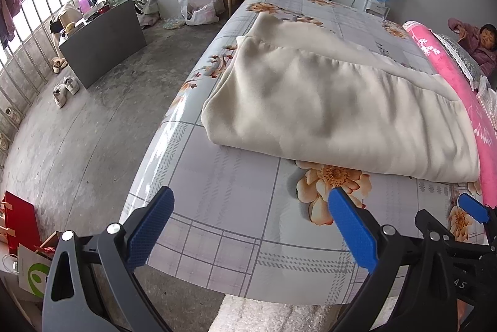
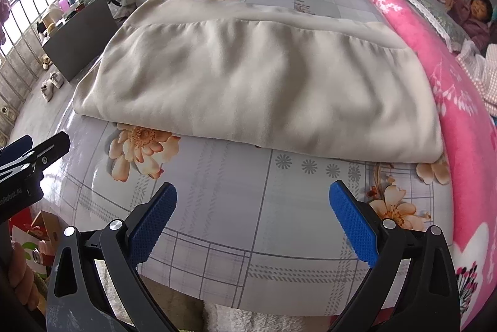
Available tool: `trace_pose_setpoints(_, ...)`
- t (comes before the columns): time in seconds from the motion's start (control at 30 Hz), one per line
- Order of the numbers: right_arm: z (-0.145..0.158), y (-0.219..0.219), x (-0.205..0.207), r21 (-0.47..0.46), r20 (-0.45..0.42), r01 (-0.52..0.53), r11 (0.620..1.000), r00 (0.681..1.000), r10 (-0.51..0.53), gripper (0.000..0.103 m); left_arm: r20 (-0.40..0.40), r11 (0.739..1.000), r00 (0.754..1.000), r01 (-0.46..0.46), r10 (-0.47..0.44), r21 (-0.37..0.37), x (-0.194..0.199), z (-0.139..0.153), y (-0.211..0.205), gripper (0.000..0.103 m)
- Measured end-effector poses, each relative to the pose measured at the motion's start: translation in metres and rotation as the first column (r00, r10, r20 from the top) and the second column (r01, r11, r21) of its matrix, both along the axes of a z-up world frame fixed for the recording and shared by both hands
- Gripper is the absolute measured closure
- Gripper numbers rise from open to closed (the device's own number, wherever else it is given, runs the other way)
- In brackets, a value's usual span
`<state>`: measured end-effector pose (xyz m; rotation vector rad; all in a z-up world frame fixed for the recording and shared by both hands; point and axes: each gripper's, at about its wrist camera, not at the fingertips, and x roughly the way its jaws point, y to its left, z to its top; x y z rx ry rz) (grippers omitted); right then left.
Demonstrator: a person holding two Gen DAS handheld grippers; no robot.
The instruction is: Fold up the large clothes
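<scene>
The left gripper [image 1: 250, 204] hovered over the near edge of the bed [image 1: 217, 195], jaws spread wide and holding nothing. Ahead lay the cream garment [image 2: 248, 83], folded into a thick rectangle on the floral sheet (its right edge against the pink blanket [image 2: 459, 120]). The right gripper [image 2: 253, 201] likewise stood open and empty, well short of the cloth.
</scene>
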<state>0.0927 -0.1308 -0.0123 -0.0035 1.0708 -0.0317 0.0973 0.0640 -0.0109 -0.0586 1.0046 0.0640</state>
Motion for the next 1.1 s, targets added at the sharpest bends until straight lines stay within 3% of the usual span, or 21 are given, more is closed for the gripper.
trace_pose_setpoints(1.1,-0.003,-0.013,0.001,0.006,-0.004,0.015,1.000,1.000,-0.015,0.008,0.001,1.000,1.000,0.025,-0.025,0.015,0.001,0.003,-0.015,0.005)
